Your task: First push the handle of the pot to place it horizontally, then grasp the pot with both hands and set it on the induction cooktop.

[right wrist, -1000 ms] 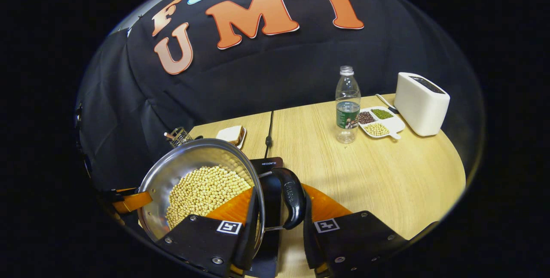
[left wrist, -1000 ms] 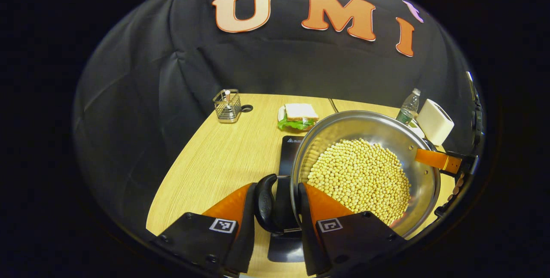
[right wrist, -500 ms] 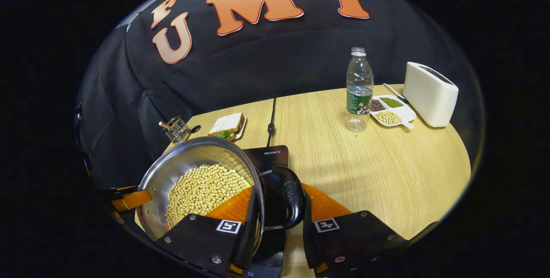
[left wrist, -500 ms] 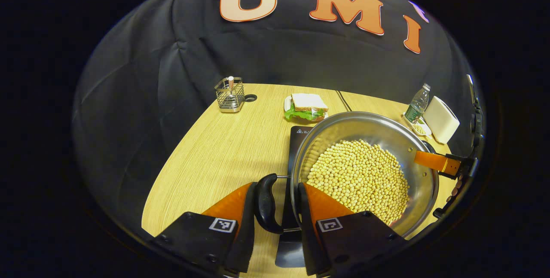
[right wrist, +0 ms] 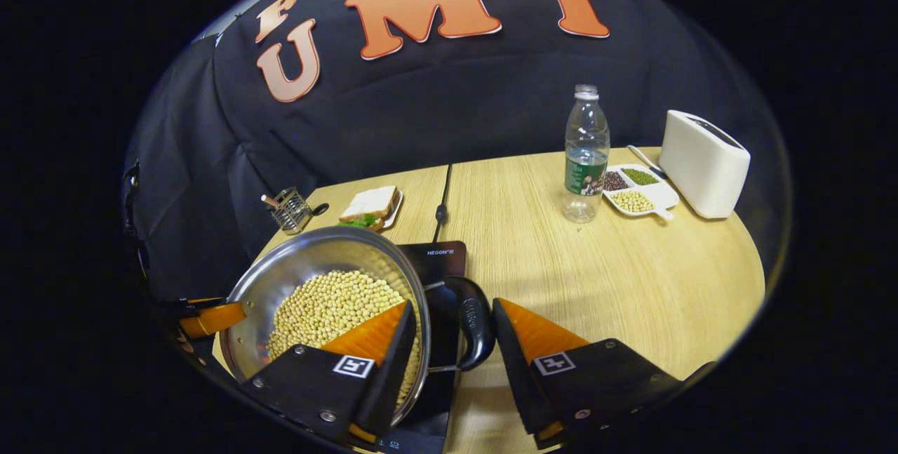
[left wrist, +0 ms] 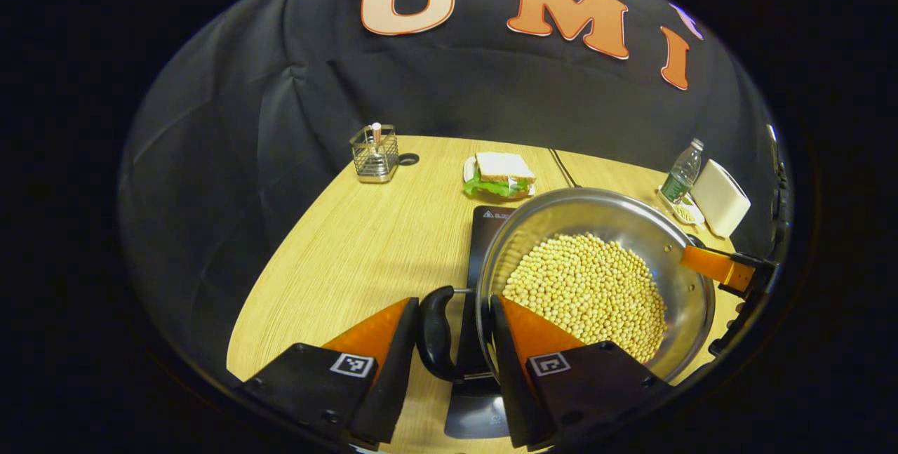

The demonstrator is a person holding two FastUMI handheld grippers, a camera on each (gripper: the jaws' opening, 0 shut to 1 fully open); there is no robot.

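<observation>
On the far left of the pale wooden table [left wrist: 351, 243] stands a wire mesh caddy [left wrist: 374, 154], then a sandwich on a white plate [left wrist: 499, 175]. The round steel pot of yellow beans [left wrist: 596, 278] sits over the flat black induction cooktop [left wrist: 484, 243]. The left gripper [left wrist: 449, 328] stands open around the pot's black left loop handle [left wrist: 435, 331], its fingers apart from it. The right gripper [right wrist: 449, 328] is likewise spread wide around the black right loop handle [right wrist: 475, 321], gripping nothing. Farther right stand a clear plastic bottle [right wrist: 586, 152], a white divided dish of beans [right wrist: 635, 191] and a white toaster [right wrist: 704, 163].
</observation>
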